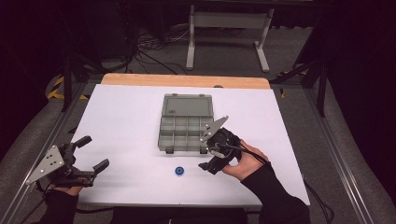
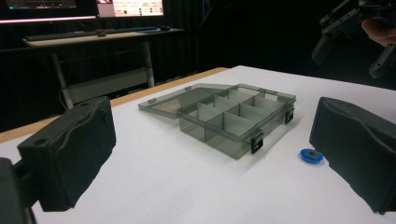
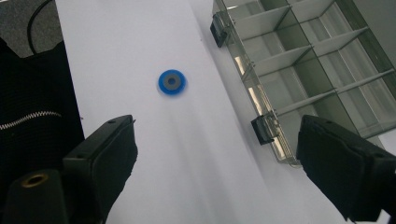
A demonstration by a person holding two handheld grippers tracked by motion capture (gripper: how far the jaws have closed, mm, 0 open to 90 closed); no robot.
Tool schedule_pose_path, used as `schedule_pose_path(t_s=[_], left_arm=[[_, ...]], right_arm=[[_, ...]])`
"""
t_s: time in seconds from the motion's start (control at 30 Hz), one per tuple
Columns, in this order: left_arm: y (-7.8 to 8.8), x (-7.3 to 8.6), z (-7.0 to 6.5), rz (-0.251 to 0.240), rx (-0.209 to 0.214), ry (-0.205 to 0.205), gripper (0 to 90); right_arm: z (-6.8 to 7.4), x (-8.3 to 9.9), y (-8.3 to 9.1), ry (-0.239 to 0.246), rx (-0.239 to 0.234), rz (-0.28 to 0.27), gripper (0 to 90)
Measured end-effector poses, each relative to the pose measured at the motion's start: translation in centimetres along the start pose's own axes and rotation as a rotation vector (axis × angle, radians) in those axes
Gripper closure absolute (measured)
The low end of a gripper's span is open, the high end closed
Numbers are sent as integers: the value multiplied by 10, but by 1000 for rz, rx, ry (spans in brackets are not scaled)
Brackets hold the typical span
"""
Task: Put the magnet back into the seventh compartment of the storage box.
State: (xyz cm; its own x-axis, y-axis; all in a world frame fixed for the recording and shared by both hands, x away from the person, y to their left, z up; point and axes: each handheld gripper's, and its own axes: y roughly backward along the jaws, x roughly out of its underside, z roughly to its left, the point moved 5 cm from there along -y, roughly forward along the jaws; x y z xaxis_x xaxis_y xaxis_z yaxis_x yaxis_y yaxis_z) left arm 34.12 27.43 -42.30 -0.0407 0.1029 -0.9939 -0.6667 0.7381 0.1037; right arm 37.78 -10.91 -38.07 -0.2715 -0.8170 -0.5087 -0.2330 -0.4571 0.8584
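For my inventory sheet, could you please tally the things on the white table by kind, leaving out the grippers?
Grey compartment box with open lid: 1
Blue ring-shaped disc: 1
Total: 2

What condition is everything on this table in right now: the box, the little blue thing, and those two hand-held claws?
Translucent grey plastic compartment box: lid swung fully open and lying flat behind it, visible compartments empty.
Small blue disc with a grey centre: lying flat on the white table, in front of the box, apart from it, not held.
Left gripper: jaws open, nothing between them.
Right gripper: jaws open, empty, above the table near the box's front corner.
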Motion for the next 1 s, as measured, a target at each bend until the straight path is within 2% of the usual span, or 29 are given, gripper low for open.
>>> schedule_pose_path(t_s=[0.5, 1.0], left_arm=[[0, 0, 0, -3, 0, 3, 11], [0, 0, 0, -3, 1, 4, 11]], right_arm=[[5, -12, -28, 39, -41, 30, 148], [8, -18, -56, 51, -72, 58, 149]])
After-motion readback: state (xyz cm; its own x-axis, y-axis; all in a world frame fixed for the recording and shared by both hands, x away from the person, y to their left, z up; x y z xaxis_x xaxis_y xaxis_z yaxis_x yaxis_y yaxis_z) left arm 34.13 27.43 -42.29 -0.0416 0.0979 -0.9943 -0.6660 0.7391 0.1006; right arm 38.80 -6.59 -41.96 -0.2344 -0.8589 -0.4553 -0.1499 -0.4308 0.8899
